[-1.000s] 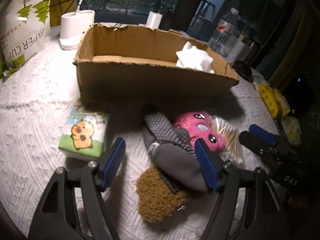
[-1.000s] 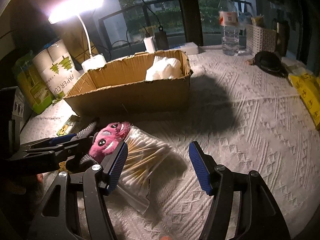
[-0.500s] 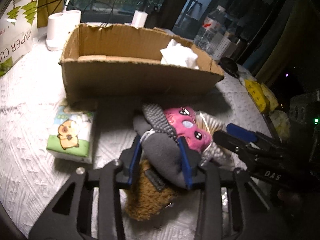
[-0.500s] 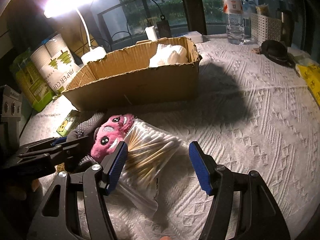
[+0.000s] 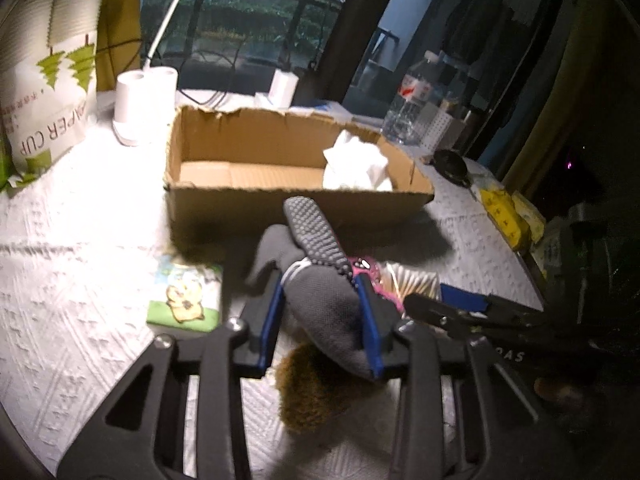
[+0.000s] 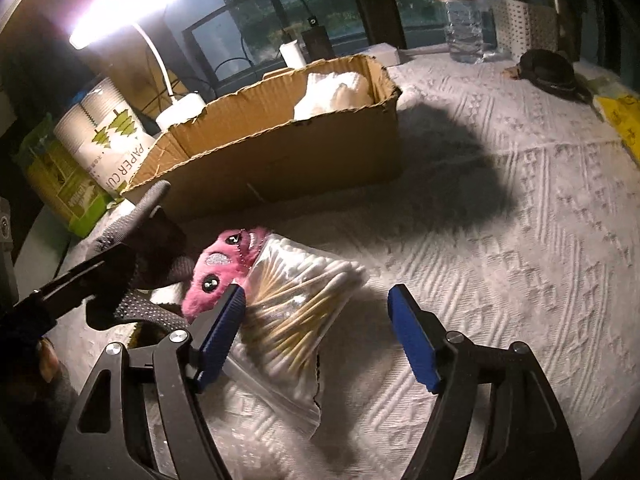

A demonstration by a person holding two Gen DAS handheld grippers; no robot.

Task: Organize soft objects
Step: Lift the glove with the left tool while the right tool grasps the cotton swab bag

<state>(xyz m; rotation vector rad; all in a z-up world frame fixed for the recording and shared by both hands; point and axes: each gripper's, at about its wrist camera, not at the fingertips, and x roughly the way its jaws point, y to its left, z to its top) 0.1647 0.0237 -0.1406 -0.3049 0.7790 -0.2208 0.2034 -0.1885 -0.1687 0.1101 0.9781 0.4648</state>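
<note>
My left gripper [image 5: 322,312] is shut on a grey glove [image 5: 324,292] with a dotted palm and a brown fuzzy cuff [image 5: 316,388], lifted a little off the cloth. Beside it lies a pink plush toy [image 6: 224,268], partly hidden by the glove in the left wrist view. My right gripper [image 6: 316,320] hangs over a clear bag of cotton swabs [image 6: 296,300], its jaws opening, pads not pressing on the bag. Behind stands an open cardboard box [image 5: 296,196] with a white crumpled cloth [image 5: 356,164] in its right end.
A tissue packet with a cartoon animal [image 5: 184,296] lies left of the glove. A paper cup sleeve [image 5: 44,92] and a white lamp base [image 5: 140,104] stand at the back left. A water bottle [image 6: 460,12], a dark object [image 6: 548,72] and yellow packets [image 5: 508,216] are on the right.
My left gripper closed on the grey glove and rose with it toward the box. The right gripper's jaws spread wider over the swab bag.
</note>
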